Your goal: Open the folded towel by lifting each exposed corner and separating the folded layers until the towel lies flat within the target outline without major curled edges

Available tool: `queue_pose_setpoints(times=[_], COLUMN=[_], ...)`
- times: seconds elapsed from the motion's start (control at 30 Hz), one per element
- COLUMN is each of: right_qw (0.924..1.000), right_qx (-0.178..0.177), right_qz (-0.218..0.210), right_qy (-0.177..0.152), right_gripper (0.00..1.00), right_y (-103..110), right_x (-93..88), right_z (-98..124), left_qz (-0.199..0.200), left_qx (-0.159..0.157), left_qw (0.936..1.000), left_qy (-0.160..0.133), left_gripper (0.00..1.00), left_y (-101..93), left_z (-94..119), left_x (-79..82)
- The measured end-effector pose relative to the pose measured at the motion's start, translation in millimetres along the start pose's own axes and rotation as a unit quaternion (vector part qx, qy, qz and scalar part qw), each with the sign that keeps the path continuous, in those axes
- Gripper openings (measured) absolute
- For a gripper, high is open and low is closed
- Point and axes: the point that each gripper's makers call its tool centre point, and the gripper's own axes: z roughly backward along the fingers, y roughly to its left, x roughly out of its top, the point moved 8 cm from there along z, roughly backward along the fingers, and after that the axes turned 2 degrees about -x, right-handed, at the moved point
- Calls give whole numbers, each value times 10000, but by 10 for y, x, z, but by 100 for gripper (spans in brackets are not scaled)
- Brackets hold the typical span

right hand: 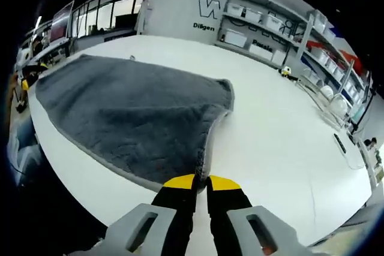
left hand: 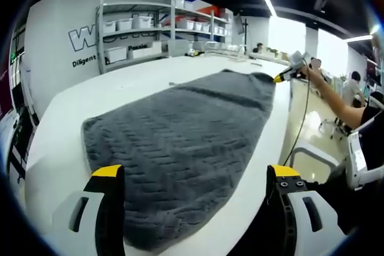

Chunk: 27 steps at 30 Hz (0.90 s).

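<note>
Grey towel (left hand: pixel 180 148) spread along the white tabletop (right hand: pixel 282 142) near its edge. Left claw (left hand: pixel 195 175) wide open over one end. Right claw (right hand: pixel 201 181) clenched on the opposite end's hem.

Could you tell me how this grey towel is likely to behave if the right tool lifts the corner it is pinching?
The grey towel would probably drape limply, since it lies draped flat on the white table. Its thick ribbed pile suggests grip, so the right tool is unlikely to slip.
</note>
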Motion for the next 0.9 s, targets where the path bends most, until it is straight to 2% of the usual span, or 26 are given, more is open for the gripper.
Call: queue_pose_setpoints(times=[0.1, 0.33, 0.5, 0.63, 0.77, 0.8, 0.9], right_qw=[9998, 9985, 9965, 9966, 9953, 9952, 9948], right_qx=[-127, -185, -454, -592, -754, -741, -698], right_qz=[57, 318, 546, 523, 609, 634, 726], right_qy=[118, 394, 443, 237, 73, -18, -133], right_gripper=[3, 6, 20, 34, 47, 50, 58], right_y=[-10, 13, -34, -50, -50, 17, 108], right_x=[-52, -127, -110, -31, 72, 103, 173], right_z=[4, 4, 38, 139, 222, 250, 258], left_qz=[-31, -32, -15, 10, 47, 91, 170], left_qx=[1, 53, 61, 176, 405, 548, 700], left_qw=[10000, 10000, 10000, 9998, 9991, 9983, 9970], left_qy=[48, 48, 75, -4, -108, -201, -273], left_gripper=[96, 96, 96, 96, 95, 95, 95], left_y=[-10, -19, -2, 18, 59, 76, 128], left_z=[9, 28, 39, 93, 169, 205, 268], left_x=[-5, -17, -40, -43, -39, -34, -38])
